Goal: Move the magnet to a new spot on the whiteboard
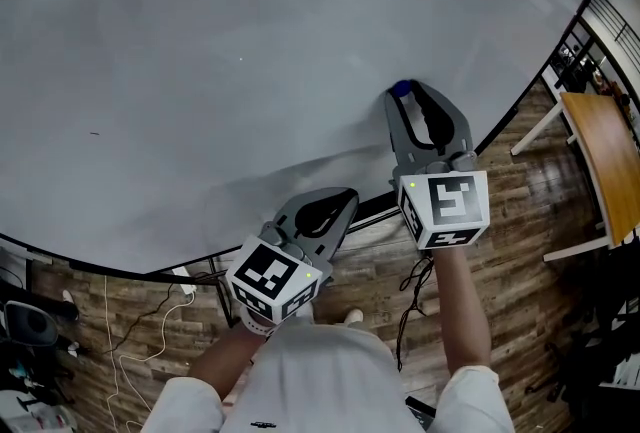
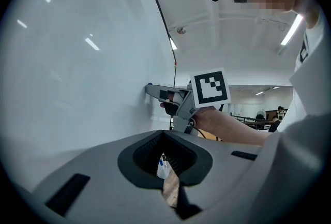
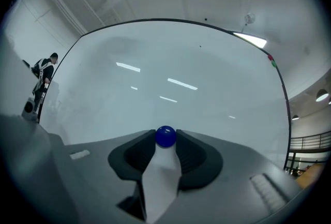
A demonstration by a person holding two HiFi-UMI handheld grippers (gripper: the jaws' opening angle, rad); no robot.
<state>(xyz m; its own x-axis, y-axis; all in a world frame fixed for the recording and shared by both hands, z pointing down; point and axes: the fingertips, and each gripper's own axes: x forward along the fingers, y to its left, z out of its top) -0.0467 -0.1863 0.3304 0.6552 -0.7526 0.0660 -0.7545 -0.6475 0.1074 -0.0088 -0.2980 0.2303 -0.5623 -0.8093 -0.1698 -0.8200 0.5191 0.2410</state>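
**Colleague:** Where is the magnet right now?

**Me:** I have the small round blue magnet [image 3: 165,136] pinched between the very tips of my right gripper [image 1: 404,93], with a pad pressing on either side of it. Judging from the left gripper view, it sits against the large white whiteboard [image 1: 200,71], low and right of centre.

**Colleague:** And your other gripper?

**Me:** My left gripper [image 1: 348,193] hangs near the board's bottom edge, jaws pressed together on nothing.

**Colleague:** What worries you from here?

**Me:** The hold is only at the tips, and the magnet looks smooth and rounded. If I pull straight off the board, the magnetic tug could roll it out of the pads. It would then snap back where it is or drop to the brown wood-plank floor [image 1: 520,221]. If I drag it sideways instead, a tilted gripper could scrape the surface or lever the magnet loose. I'd also guard against letting go before it seats flat at the new spot, since it could slide or fall.
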